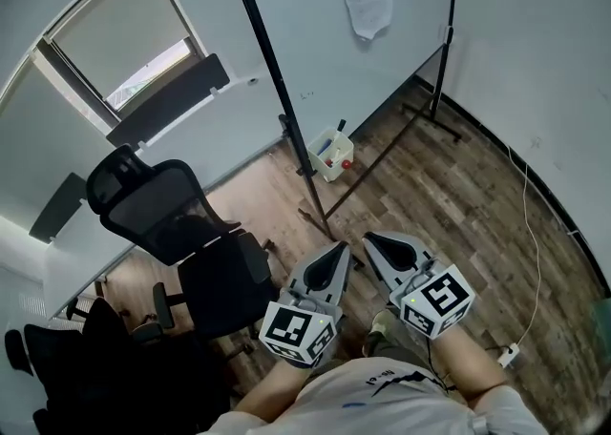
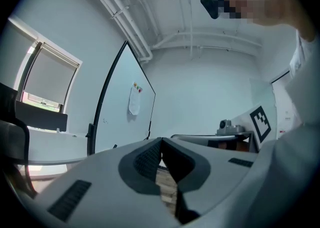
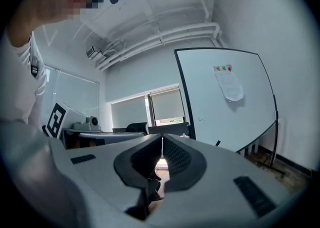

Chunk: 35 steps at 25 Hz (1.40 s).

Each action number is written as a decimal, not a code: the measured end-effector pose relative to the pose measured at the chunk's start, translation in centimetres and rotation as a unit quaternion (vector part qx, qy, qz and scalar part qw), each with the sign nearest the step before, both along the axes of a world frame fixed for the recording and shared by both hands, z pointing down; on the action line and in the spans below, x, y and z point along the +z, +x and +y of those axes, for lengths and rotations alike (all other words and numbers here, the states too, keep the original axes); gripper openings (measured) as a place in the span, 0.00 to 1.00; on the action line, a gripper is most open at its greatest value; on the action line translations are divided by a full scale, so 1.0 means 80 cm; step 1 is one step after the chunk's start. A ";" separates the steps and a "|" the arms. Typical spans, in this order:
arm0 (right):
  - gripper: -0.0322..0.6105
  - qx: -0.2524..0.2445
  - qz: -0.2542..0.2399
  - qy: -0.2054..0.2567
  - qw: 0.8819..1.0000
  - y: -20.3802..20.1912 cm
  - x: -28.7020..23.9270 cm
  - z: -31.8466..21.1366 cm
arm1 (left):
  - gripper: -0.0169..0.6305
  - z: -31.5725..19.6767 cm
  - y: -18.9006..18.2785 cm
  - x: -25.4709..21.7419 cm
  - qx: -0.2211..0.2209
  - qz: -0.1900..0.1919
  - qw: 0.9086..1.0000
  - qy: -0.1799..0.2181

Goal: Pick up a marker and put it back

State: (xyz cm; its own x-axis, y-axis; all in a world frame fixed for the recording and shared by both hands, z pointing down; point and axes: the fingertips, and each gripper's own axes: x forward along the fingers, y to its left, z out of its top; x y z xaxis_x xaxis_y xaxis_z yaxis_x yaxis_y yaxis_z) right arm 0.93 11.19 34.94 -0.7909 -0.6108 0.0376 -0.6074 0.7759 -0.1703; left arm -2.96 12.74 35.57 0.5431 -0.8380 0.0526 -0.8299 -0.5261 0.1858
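Jaws on both our left gripper (image 1: 340, 249) and right gripper (image 1: 369, 239) press tip to tip, clenched on nothing. Far ahead, we make out what seem to be markers (image 1: 327, 147) standing in a white bin (image 1: 331, 172) at the foot of the whiteboard (image 1: 315, 32).

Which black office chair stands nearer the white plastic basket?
The black mesh-backed chair with the headrest, mid-frame; the other black chair sits in the lower-left corner, farther away.

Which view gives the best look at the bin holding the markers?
The head view. It shows the white bin on the floor at the foot of the whiteboard, with markers sticking out. Neither gripper view shows the bin; both catch the whiteboard, but the jaws cover most of the floor below it.
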 end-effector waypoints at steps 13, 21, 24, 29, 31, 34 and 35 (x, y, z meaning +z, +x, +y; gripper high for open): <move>0.07 -0.016 -0.036 -0.016 0.999 0.049 0.006 -0.100 | 0.04 -0.102 0.048 0.005 -0.021 -0.028 0.999 -0.008; 0.07 -0.010 -0.023 -0.017 1.000 0.023 0.018 -0.160 | 0.04 -0.167 0.026 0.017 -0.015 -0.027 1.000 -0.001; 0.07 -0.005 -0.016 -0.022 1.000 0.011 0.020 -0.192 | 0.04 -0.196 0.016 0.017 -0.009 -0.025 1.000 0.004; 0.07 0.001 -0.016 -0.048 0.999 -0.024 0.030 -0.259 | 0.04 -0.257 -0.012 0.026 0.004 -0.024 1.000 0.010; 0.07 0.009 -0.011 -0.057 0.998 -0.034 0.041 -0.281 | 0.04 -0.279 -0.023 0.034 0.009 -0.026 1.000 0.008; 0.07 0.028 0.001 -0.061 0.998 -0.043 0.057 -0.308 | 0.04 -0.308 -0.035 0.048 0.019 -0.024 1.000 -0.001; 0.07 0.034 0.005 -0.062 0.997 -0.045 0.063 -0.316 | 0.04 -0.316 -0.038 0.054 0.021 -0.023 0.999 -0.005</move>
